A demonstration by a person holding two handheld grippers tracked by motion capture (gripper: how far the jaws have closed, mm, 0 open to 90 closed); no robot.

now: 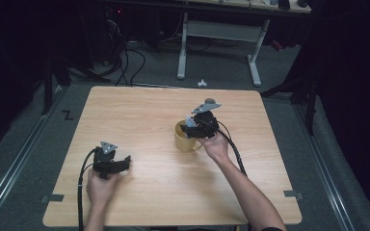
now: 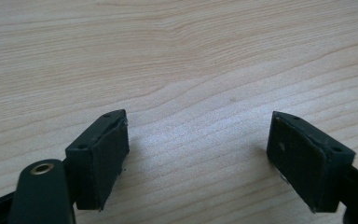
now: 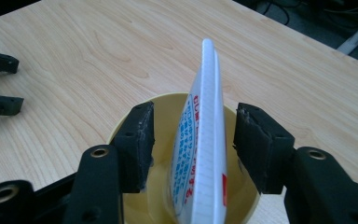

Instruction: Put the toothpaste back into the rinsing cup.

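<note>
Right gripper (image 3: 193, 149) over the round yellow plastic cup (image 1: 185, 139) — jaws apart, pads clear of the flat white printed tube (image 3: 203, 140) standing crimped end up inside, apparently released. Left gripper (image 2: 196, 158) released too — empty above the pale wooden table (image 2: 177, 56), presumably waiting.

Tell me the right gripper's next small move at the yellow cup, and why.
Probably lift the right gripper straight up. The white tube already stands in the yellow cup, leaning on its rim, and the fingers stand apart from it on both sides, so nothing is gripped.
</note>
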